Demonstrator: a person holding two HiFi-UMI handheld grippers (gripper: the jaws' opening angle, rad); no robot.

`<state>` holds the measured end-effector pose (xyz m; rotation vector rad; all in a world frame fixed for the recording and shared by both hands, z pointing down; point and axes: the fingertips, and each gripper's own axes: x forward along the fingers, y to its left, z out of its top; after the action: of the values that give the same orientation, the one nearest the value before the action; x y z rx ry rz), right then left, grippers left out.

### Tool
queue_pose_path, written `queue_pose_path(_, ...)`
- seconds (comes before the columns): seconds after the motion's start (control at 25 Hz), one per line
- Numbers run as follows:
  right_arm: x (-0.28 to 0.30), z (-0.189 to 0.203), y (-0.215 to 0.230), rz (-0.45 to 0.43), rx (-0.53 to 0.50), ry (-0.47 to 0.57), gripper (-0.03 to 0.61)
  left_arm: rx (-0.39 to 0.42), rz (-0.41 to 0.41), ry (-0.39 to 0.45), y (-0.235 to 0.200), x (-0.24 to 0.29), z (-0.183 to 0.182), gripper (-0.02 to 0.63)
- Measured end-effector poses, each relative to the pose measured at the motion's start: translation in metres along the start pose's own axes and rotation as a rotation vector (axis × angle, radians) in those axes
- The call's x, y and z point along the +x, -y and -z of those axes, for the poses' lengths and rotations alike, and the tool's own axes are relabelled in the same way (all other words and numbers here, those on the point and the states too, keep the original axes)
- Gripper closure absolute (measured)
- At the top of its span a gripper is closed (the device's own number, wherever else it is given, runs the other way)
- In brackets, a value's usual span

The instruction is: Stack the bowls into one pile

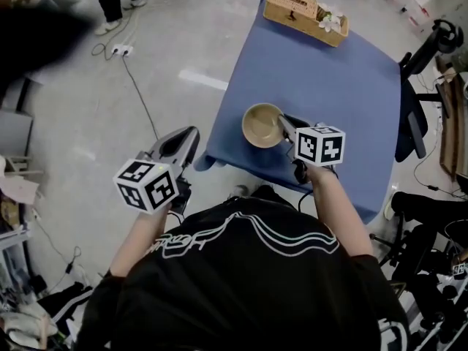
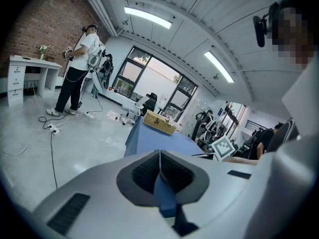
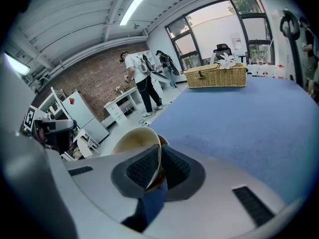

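The right gripper (image 1: 285, 128) is clamped on the near rim of the beige bowl (image 1: 262, 125), the wall pinched between its pads; the bowl sits near the front edge of the blue table (image 1: 329, 72), just left of that gripper in the head view; a second rim seems nested beneath it; the left gripper (image 1: 188, 140), jaws together and empty, hangs off the table's left corner, farther away.

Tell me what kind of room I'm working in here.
Probably a lab or workshop space, not a home kitchen: a bare grey floor with loose cables and a power strip, a brick wall with a white desk against it, and an office chair near the blue-covered table.
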<state>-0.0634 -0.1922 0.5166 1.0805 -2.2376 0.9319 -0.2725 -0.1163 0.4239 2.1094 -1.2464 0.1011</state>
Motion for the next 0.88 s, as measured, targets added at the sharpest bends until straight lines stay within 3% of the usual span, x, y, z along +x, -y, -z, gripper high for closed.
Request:
queue_pose_path(0.28,0.003,0.004,0.002,0.003,-0.03,0.013,0.527,0.001,0.011,-0.014,-0.001,0.006,0.004,0.584)
queue_pose_path(0.4,0.002,0.005,-0.002,-0.015,-0.055,0.026,0.416,-0.006,0.012,-0.017,-0.001,0.009,0.005,0.584)
queue_pose_path(0.52,-0.002,-0.002,-0.009,-0.034,-0.104,0.055,0.361,-0.01,0.014,-0.022,0.003,0.013,0.006,0.584)
queue_pose_path(0.68,-0.015,-0.006,-0.016,-0.056,-0.176,0.088,0.311,-0.008,0.022,-0.032,0.015,0.017,0.01,0.584)
queue_pose_path(0.88,-0.053,-0.013,-0.019,-0.096,-0.212,0.147,0.308,0.003,0.061,-0.039,0.051,0.023,0.015,0.584)
